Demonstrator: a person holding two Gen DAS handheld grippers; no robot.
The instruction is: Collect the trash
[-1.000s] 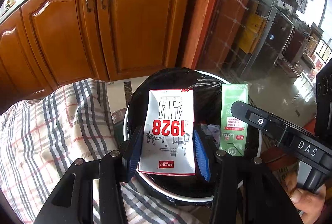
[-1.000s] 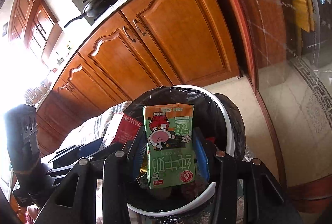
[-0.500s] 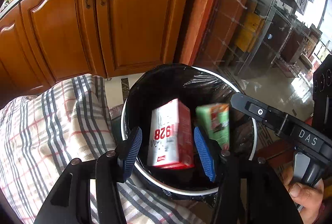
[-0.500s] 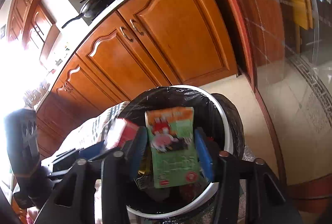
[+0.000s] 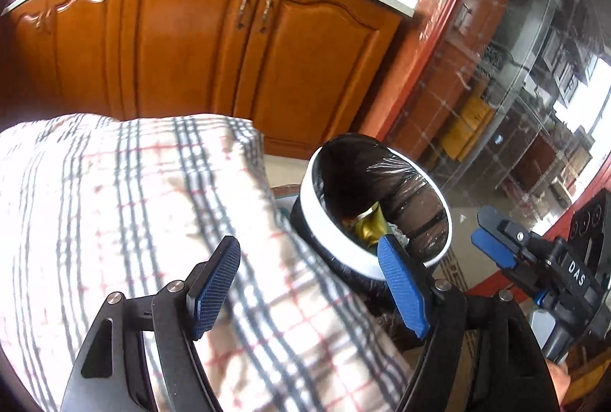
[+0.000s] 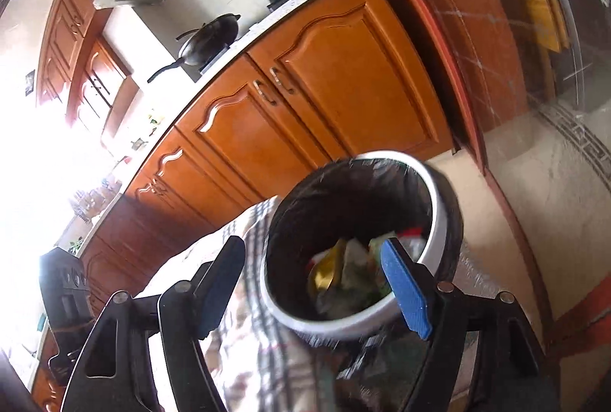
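Kitchen floor and orange wooden cabinet doors (image 5: 191, 53) frame us, and nearest the lens our left gripper (image 5: 309, 282) has just been spreading its blue pads, nothing between them, over the plaid grey-and-red cloth (image 5: 114, 206). Same story on the right gripper (image 6: 313, 282): jaws just opened wide, empty, hanging above the near rim. Both cartons are gone from our fingers and lie down inside the white-rimmed round bin with the black liner (image 5: 324, 225), among the crumpled wrappers (image 6: 343, 270); we can't pick each carton out in the blur. The bin sits ahead and to the right of the left fingers, dead ahead of the right ones, so the right hand is nearer. Beyond it, bare tiled floor (image 6: 534, 190) gives us open room; the cloth's edge crowds the left.
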